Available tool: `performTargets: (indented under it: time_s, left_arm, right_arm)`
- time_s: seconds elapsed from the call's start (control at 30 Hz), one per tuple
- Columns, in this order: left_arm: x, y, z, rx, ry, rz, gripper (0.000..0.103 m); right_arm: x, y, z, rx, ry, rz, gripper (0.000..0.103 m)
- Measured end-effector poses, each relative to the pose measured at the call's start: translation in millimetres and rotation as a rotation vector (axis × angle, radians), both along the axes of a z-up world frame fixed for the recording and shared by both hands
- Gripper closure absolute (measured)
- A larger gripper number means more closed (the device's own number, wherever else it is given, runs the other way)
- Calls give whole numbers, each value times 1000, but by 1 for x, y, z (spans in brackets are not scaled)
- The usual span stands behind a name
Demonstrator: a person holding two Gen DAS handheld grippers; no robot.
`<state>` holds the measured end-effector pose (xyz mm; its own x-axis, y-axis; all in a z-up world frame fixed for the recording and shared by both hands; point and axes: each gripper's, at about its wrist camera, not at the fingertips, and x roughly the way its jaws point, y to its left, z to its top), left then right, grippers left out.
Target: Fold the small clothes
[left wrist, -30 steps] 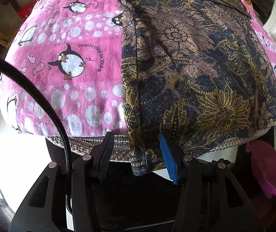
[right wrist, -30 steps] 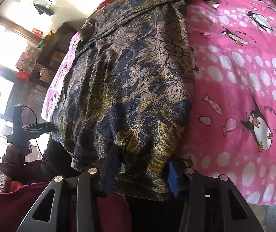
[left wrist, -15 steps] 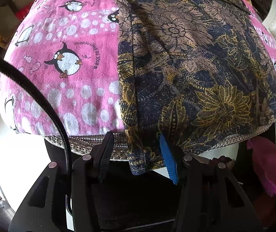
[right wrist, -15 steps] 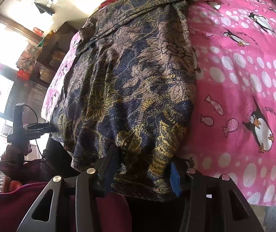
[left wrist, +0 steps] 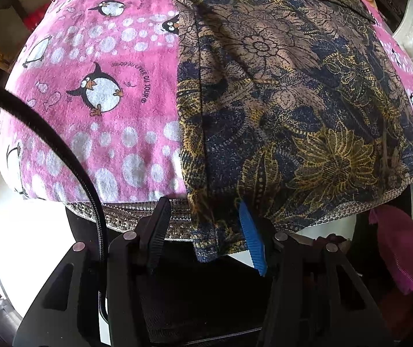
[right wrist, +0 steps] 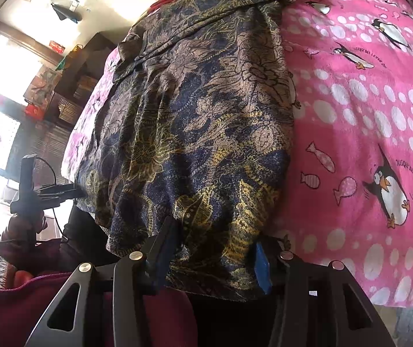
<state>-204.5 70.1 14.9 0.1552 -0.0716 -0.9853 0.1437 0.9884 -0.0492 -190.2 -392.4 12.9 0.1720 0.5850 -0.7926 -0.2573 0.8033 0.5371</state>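
A dark blue and gold floral garment [left wrist: 287,110] lies spread on a pink penguin blanket [left wrist: 105,86], its near hem hanging over the edge. My left gripper [left wrist: 203,231] is open, its jaws on either side of the hem's left corner. In the right wrist view the same garment [right wrist: 200,133] fills the middle. My right gripper [right wrist: 212,257] is open around the hem's right corner, with cloth between the jaws. The left gripper [right wrist: 62,190] also shows at the garment's far left corner there.
The pink blanket [right wrist: 365,130] covers a raised surface with a silver woven trim [left wrist: 125,214] at its near edge. A magenta cloth [left wrist: 400,248] hangs at lower right. A black cable [left wrist: 47,133] crosses the left. Shelves and a bright window [right wrist: 9,86] stand behind.
Both grippers have crept slightly forward at the hem; the garment and the jaws look much the same.
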Motion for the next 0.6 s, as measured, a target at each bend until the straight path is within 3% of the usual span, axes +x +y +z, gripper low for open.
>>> performTargets:
  time_s: [0.47, 0.6]
  left_arm:
    - [0, -1, 1, -3, 2, -1, 54]
    - [2, 12, 5, -69, 29, 31, 54]
  right_arm:
    - [0, 0, 0, 0, 1, 1, 56]
    - [0, 0, -1, -3, 0, 5, 56]
